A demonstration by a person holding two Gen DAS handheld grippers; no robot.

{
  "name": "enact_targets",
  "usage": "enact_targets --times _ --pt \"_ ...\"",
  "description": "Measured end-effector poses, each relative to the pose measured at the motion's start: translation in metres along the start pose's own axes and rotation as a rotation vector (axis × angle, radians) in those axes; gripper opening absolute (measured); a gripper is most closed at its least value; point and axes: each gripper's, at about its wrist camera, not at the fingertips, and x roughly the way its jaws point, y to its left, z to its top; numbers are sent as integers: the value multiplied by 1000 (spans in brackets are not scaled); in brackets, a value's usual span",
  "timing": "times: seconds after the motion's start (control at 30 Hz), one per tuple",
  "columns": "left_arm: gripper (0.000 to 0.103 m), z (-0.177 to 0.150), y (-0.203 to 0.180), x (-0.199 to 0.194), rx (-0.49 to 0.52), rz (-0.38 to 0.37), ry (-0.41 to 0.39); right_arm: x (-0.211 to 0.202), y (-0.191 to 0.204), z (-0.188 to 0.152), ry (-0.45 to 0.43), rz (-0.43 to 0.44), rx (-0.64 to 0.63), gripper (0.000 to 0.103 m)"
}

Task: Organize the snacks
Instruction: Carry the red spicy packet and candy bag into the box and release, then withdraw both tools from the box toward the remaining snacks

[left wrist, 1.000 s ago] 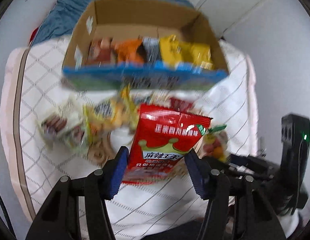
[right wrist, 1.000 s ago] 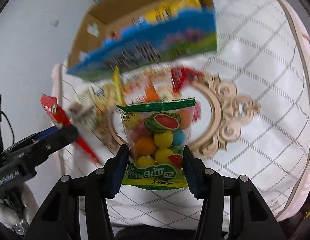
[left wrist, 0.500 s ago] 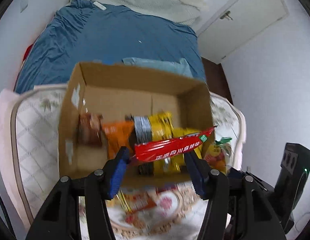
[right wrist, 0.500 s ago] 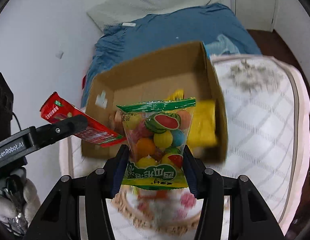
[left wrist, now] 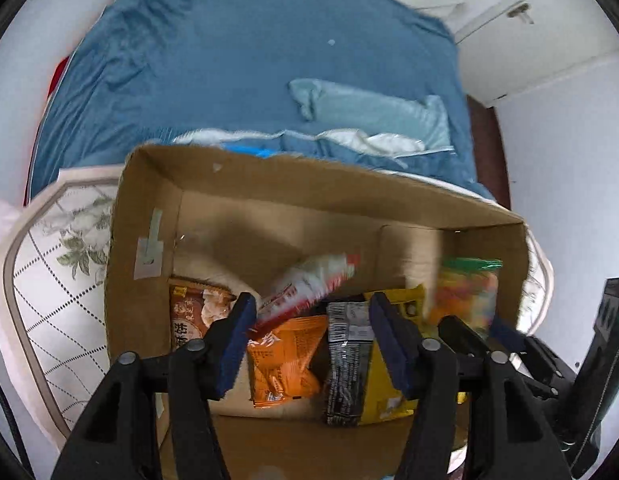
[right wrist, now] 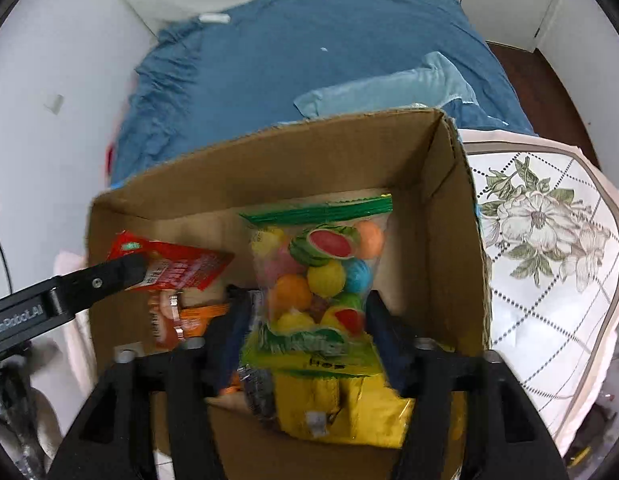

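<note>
claws opening, releasing crinkly red packet and glossy candy bag into cardboard box.

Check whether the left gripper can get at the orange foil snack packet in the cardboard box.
Probably not yet: the left gripper, jaws opening, hovers right above the orange foil snack packet, but the red snack packet slipping from it lies between.

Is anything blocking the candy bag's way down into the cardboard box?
Nothing visible blocks it. The candy bag is already inside the open-topped box, between the opening right tongs, above the yellow packet it would land on.
</note>
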Motion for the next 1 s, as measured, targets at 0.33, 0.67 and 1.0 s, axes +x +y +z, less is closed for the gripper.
enact_targets --times 0.33,0.67,1.0 --pt "98 -11 7 6 41 84 -59 7 4 -6 -23 -29 -38 95" --pt "98 -41 -7 -38 96 135 -207 -27 10 -33 -95 -53 -78 97" --pt "98 -117 -9 -98 120 184 -349 -81 17 -98 -158 6 -112 98"
